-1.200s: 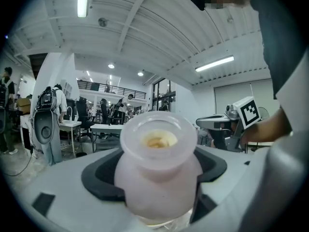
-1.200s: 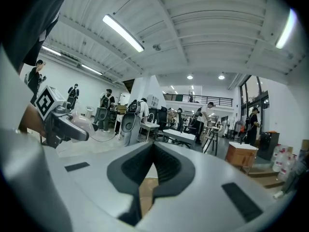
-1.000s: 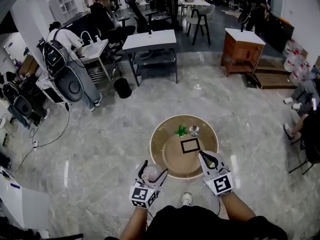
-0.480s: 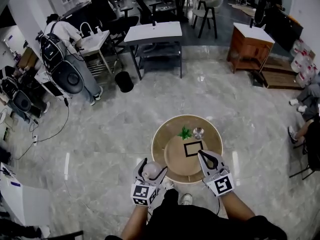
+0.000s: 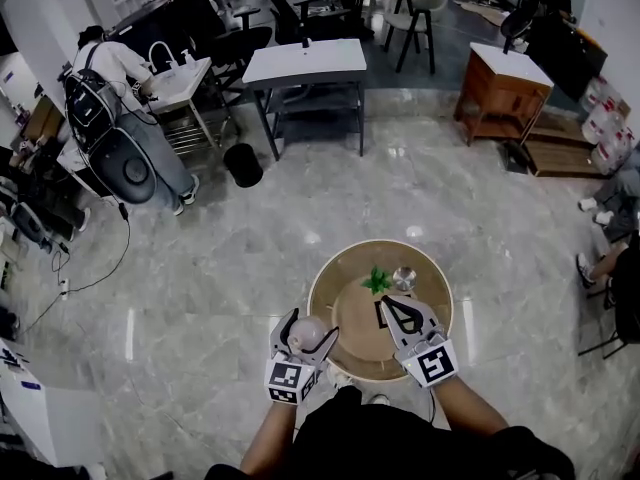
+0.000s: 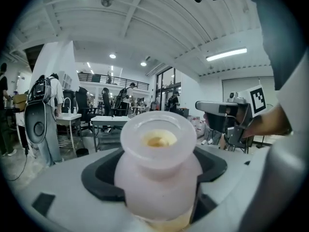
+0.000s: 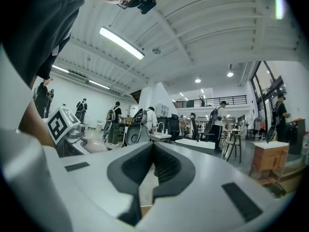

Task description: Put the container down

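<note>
Marble flooring surrounds a round wooden table [image 5: 430, 268] at lower centre of the head view. The left gripper [image 5: 303, 330] clamps the pale container [image 5: 310, 338] at the table's lower-left rim, not yet set down. The right gripper [image 5: 392, 308], jaws closed on nothing, hangs over the tabletop. Step in hand: approach to placement. The next move probably requires lowering the container upright onto bare wood, then releasing.

On the round desk [image 5: 340, 273], a small green sprig [image 5: 377, 280] lies just left of a clear glass [image 5: 404, 277]. Farther off stand a grey table [image 5: 305, 63], a black bin [image 5: 243, 165] at its near left, and a wooden cabinet [image 5: 503, 93] at the far right.
</note>
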The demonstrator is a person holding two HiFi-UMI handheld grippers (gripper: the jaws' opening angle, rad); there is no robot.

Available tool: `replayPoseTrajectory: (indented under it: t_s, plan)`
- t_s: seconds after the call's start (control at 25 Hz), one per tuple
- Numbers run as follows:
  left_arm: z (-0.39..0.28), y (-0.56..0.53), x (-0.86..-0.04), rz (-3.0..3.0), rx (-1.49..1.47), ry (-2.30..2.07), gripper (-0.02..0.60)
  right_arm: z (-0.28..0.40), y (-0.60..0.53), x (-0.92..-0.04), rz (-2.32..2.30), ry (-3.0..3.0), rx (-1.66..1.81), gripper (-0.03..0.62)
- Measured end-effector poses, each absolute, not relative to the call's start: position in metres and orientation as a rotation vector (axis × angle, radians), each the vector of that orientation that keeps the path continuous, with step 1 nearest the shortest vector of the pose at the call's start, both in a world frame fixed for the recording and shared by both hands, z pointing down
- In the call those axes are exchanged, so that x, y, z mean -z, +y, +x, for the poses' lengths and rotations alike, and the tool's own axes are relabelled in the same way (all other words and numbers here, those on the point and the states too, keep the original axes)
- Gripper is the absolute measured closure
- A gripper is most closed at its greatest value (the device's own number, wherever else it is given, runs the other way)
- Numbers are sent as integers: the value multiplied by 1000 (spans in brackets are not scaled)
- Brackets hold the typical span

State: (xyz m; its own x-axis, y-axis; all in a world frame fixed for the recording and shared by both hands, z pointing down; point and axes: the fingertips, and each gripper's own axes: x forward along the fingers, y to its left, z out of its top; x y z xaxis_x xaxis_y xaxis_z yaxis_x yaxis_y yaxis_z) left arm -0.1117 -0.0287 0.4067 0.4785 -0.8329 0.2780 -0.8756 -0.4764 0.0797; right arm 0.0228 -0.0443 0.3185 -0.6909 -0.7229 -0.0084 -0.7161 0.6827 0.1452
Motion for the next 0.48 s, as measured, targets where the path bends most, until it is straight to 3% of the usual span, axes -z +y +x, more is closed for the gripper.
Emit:
replayPoseTrajectory:
  t_s: [0.48]
  plan:
    - [-116,-96,-456,2485,-390,-1428,170,9,-99,-367,1210,-2772,115,594]
